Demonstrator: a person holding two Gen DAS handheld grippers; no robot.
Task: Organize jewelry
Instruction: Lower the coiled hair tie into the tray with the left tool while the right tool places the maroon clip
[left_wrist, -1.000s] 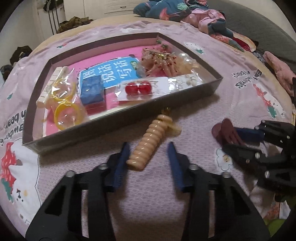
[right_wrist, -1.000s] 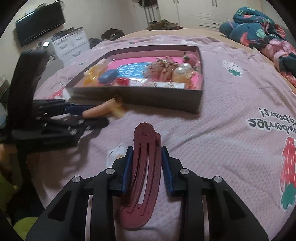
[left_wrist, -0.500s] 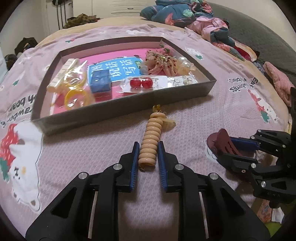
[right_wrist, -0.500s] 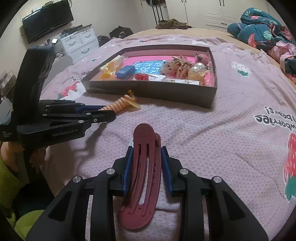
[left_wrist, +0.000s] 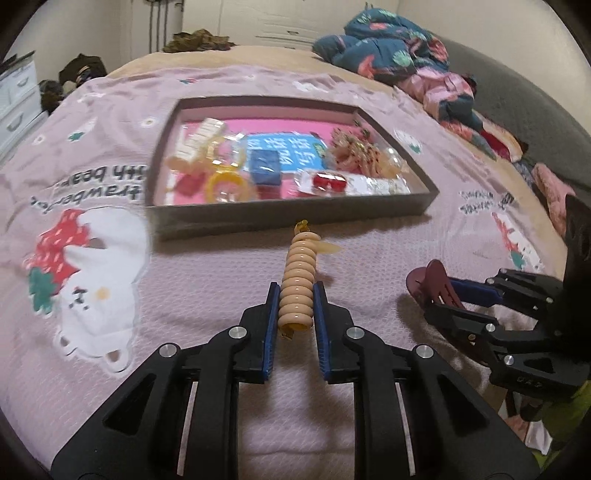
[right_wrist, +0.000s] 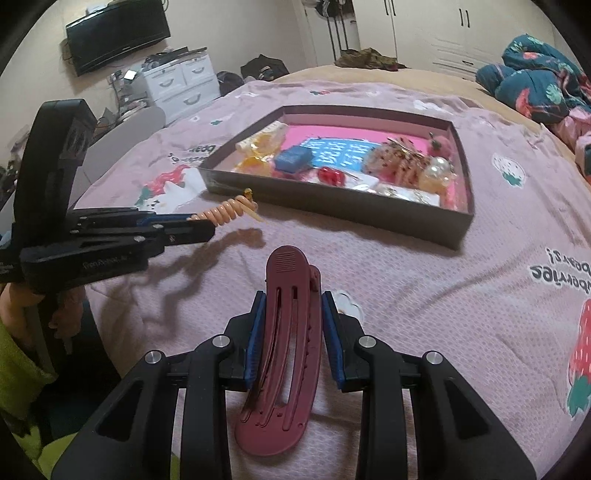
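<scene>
While the left gripper (left_wrist: 294, 295) pinches a peach spiral hair tie (left_wrist: 297, 283) between its blue pads, lifted clear of the pink bedspread (left_wrist: 221, 295), the right gripper (right_wrist: 291, 306) clamps a maroon hair clip (right_wrist: 286, 332) lengthwise. Both hover just short of the dark shallow box (right_wrist: 332, 208), which holds packaged jewelry on its pink floor.

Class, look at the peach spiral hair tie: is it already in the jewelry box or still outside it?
Outside. The spiral hair tie is clamped in the left gripper, in front of the box's near wall, above the bedspread.
</scene>
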